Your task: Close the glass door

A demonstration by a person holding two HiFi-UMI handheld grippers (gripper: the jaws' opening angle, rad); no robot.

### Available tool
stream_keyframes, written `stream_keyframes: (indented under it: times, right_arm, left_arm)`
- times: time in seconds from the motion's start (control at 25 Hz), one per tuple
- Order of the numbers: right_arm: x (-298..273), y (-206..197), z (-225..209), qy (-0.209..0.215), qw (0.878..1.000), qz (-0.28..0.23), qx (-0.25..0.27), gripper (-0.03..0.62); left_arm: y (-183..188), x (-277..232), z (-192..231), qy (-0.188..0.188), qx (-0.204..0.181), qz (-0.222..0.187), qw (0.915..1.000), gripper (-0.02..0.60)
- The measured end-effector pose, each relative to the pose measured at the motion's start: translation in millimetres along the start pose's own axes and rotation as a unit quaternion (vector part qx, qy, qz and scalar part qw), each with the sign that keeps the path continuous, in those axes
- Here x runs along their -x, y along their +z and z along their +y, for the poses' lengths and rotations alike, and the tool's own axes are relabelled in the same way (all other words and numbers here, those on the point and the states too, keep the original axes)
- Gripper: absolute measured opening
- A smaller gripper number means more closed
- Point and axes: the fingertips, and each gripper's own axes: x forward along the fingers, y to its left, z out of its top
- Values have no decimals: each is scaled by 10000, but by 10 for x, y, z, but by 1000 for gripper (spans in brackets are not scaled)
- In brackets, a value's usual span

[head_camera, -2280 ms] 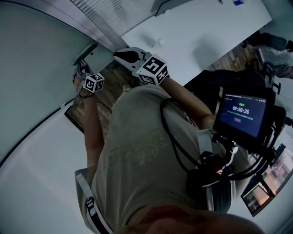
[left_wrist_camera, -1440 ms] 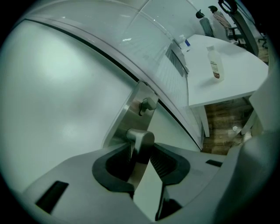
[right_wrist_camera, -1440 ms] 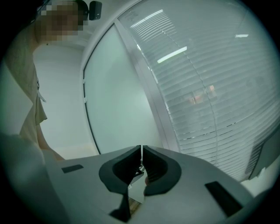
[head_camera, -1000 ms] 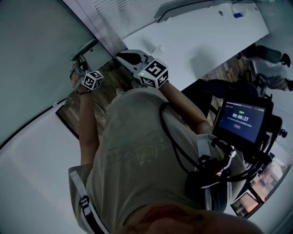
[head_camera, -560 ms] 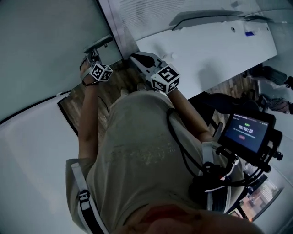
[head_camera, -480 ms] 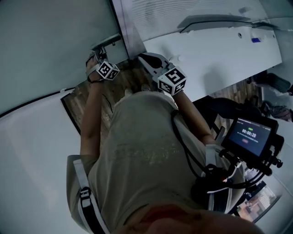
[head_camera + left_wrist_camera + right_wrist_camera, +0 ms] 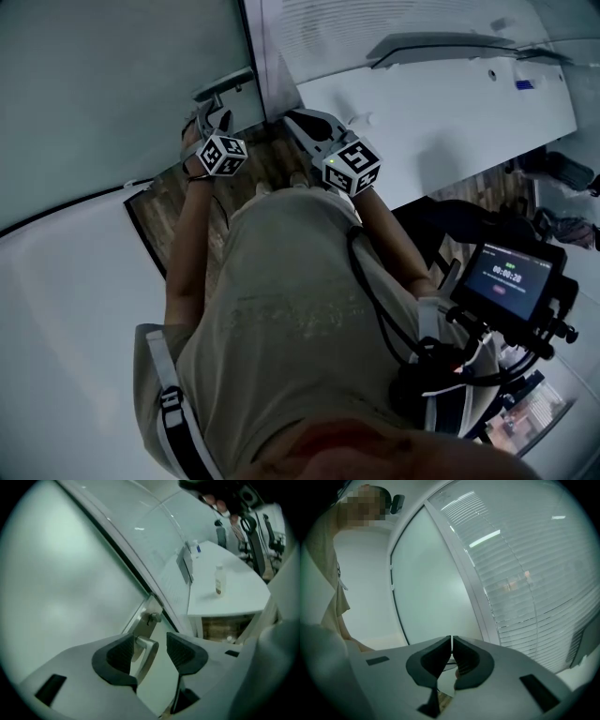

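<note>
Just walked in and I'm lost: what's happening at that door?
A person with a gripper in each hand stands at a frosted glass door. The left gripper's jaws have just been opening; the metal door handle is between them, but the pads do not press on it. The right gripper is shut and empty. The door seems to sit against its frame, so the closing looks about done.

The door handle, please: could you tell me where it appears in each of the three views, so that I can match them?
Head view: the door handle is upper left, on the frosted glass door.
Left gripper view: lower centre, close up, on the same door.
Right gripper view: not in it.
Shared landmark: the frosted glass door, also at the centre of the right gripper view.
</note>
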Motion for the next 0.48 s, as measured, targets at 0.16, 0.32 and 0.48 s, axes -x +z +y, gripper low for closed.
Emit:
stream_keyframes:
  times: [0.16, 0.32, 0.48]
  right_arm:
    - [19, 0, -41, -71, 10000, -35, -24, 17]
    - [33, 14, -98, -116, 9999, -54, -10, 17]
    - [29, 121, -217, -174, 9997, -141, 115, 17]
  left_arm:
    - [210, 233, -6, -498, 1697, -602, 9824, 229]
    - [286, 533, 27, -1076, 3288, -987, 9331, 229]
    - [336, 787, 250, -986, 3868, -1362, 9067, 229]
